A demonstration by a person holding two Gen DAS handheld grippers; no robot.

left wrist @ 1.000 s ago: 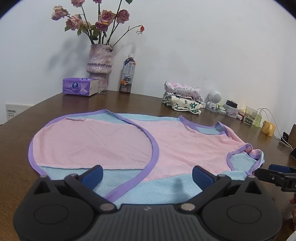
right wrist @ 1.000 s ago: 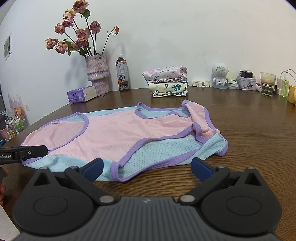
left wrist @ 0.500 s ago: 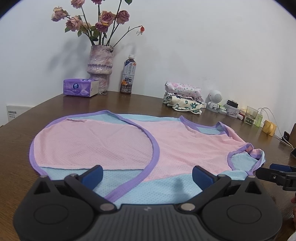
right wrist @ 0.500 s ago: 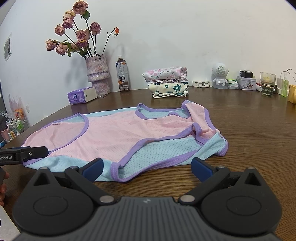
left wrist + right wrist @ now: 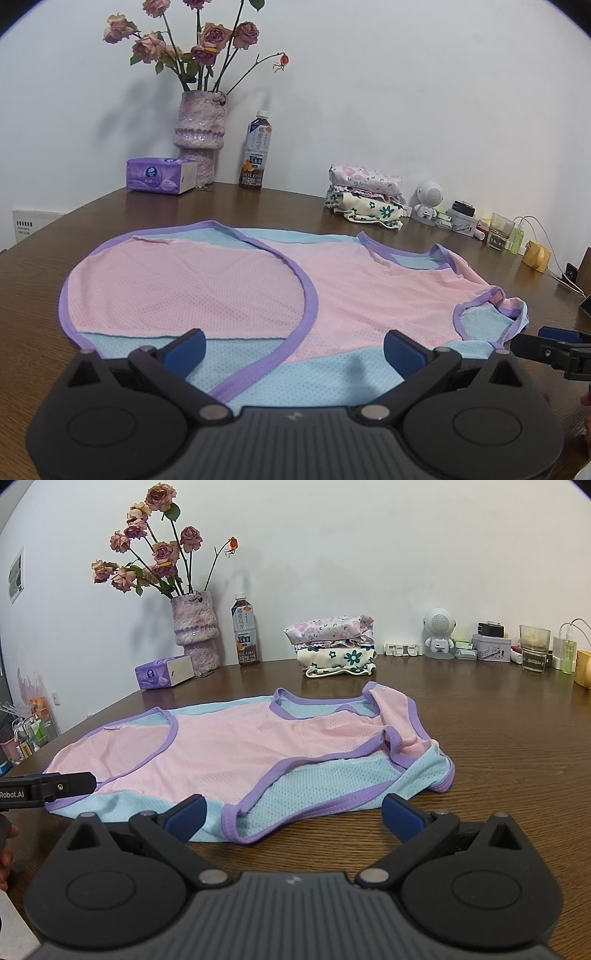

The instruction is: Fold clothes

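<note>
Mesh vest spread flat, both grippers poised at its near hem
Pink-and-blue mesh vest [image 5: 229,280] lies mid-counter [image 5: 498,738]; left gripper [image 5: 293,345] and right gripper [image 5: 293,812] jaws gape empty at 6 o'clock; thin mesh may slip or bunch if pinched shallowly

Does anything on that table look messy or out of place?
Only the pink vest: it lies unfolded, and its shoulder end is bunched and rumpled. The folded clothes behind are stacked neatly. Nothing is spilled or tipped.
</note>
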